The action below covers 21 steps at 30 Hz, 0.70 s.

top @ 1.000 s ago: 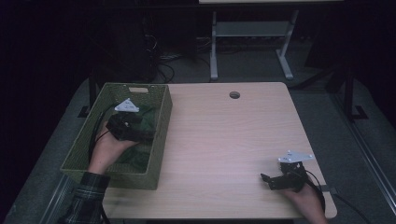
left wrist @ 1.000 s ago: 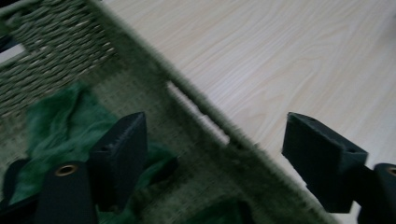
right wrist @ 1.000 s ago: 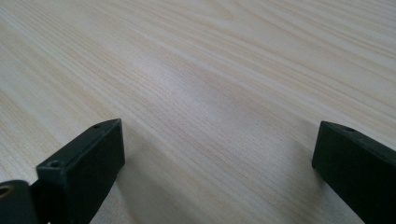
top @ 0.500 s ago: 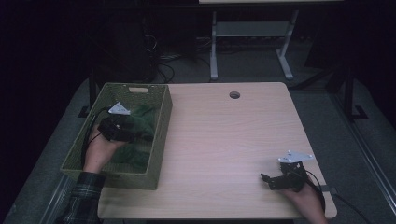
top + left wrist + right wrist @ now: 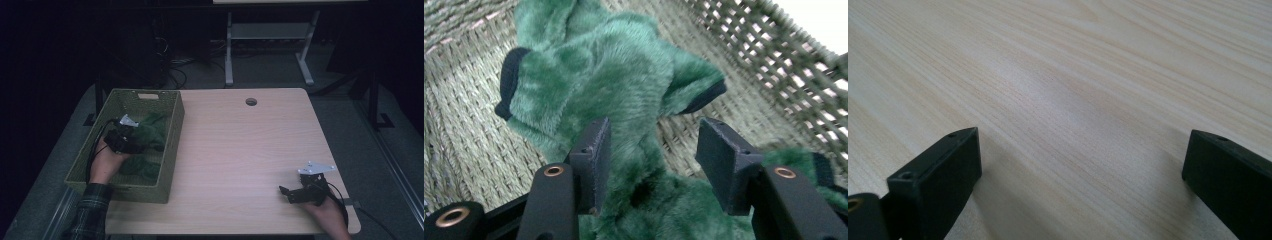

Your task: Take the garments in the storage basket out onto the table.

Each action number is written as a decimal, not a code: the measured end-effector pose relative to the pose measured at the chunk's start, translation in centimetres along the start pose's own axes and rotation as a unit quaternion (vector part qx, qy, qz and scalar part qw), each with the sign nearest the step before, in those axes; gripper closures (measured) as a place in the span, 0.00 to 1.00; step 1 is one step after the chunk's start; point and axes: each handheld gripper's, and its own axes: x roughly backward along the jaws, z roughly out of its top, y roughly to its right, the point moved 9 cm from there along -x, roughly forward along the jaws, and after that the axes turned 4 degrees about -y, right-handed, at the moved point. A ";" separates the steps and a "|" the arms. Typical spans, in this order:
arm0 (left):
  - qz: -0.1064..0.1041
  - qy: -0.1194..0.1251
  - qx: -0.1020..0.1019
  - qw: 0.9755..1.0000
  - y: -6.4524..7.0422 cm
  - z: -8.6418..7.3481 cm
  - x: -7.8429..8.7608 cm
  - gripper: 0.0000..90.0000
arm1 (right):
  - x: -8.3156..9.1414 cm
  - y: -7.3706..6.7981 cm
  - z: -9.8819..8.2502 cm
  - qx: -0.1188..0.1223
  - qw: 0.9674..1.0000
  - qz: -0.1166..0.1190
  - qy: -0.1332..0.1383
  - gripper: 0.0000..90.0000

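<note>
Item: green plush garment (image 5: 624,95), dark-trimmed, lying crumpled inside the woven green basket (image 5: 170,145) at the left side of the counter (image 5: 250,150).

Left tongs (image 5: 131,144): I have these down in the basket, directly on the plush. In the left gripper view a fold of the fur runs up between the jaws; the jaws have just been closing and stand half-narrowed. One pad (image 5: 596,160) is against the pile, but the other stands a little clear, so I don't count a grip yet.

Right tongs (image 5: 290,194): low over bare counter at the near right corner, spread wide, nothing between them.

Deciding relation: the plush lies straight ahead of and under the left tongs, its bulk stretching away along the basket floor. The right tongs sit well apart across the counter, so I judge the pickup belongs to the left hand.
</note>
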 end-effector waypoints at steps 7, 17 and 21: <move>0.010 -0.028 -0.003 1.000 -0.3 -0.4 -1.3 0.50 | 0.0 0.0 0.0 0.000 1.000 0.000 0.000 0.02; 0.016 -0.067 0.012 0.998 -1.0 -1.3 -2.9 0.49 | 0.0 0.0 0.0 0.000 1.000 0.000 0.000 0.02; 0.015 -0.080 0.019 0.997 -1.1 -1.7 -3.3 0.49 | 0.0 0.0 0.0 0.000 1.000 0.000 0.000 0.02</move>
